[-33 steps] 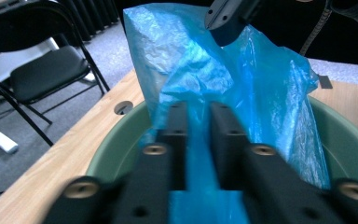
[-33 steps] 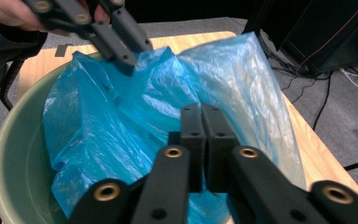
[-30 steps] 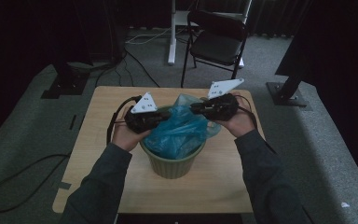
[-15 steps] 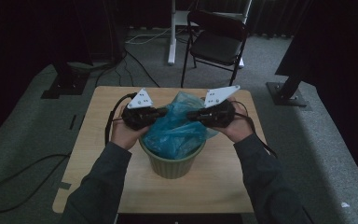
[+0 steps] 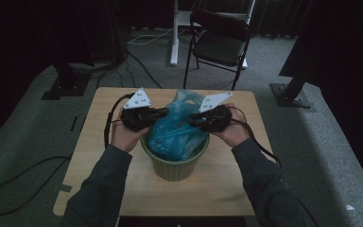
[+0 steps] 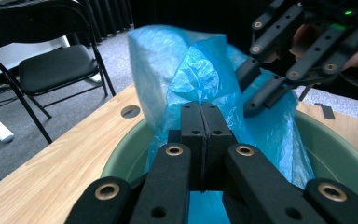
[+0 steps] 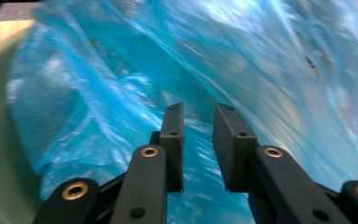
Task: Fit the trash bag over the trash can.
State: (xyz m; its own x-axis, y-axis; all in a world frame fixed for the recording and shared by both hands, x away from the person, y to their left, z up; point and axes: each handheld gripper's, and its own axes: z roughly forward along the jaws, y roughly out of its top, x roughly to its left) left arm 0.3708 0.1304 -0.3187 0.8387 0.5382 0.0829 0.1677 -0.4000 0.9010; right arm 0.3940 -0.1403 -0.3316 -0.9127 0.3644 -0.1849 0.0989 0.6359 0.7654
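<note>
— Pale wood-grain table (image 5: 123,189) is standing on grey carpet in a dim room. What is sitting on it?

— A round green pot (image 5: 175,166), smooth and matte, is sitting at the middle of the table. A thin, crinkled blue plastic bag (image 5: 177,130) is lying inside it and bulging above the rim, glossy and half see-through.

— Who is holding the bag?

— The left gripper (image 6: 204,116) is pinching a fold of it, its black jaws pressed together over the pot's near side. The right gripper (image 7: 198,119) is pushing into the film from the other side; its jaws have just been opening, and a gap is showing between them with blue film behind.

— Anything hard to read?

— The bag's contents are hidden, and the right gripper view is blurring. A black folding chair (image 5: 220,40) is standing beyond the table.
</note>
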